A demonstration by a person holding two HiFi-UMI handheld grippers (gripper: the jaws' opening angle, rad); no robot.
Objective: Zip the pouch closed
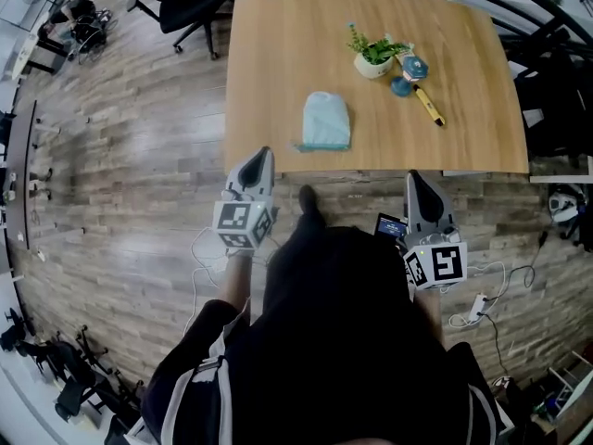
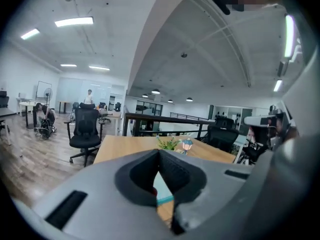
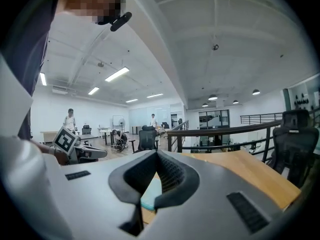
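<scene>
**A:** Head view first?

**B:** The pale blue pouch (image 1: pixel 326 120) lies flat near the table's (image 1: pixel 278 54) front edge. Its long axis runs away from the person, rounded end far, straight end near. The left gripper (image 1: pixel 262 156) and right gripper (image 1: pixel 413 179) flank it, apart from it.

**A:** Left gripper view?

**B:** Jaws together, nothing held. A sliver of pouch shows beyond them, and the plant (image 2: pixel 169 143).

**A:** Right gripper view?

**B:** Also closed and empty, pouch ahead. Only here: the other gripper's marker cube (image 3: pixel 65 140).

Pouch (image 1: pixel 326 120) on table (image 1: pixel 274 63), left of plant (image 1: pixel 375 55)
</scene>
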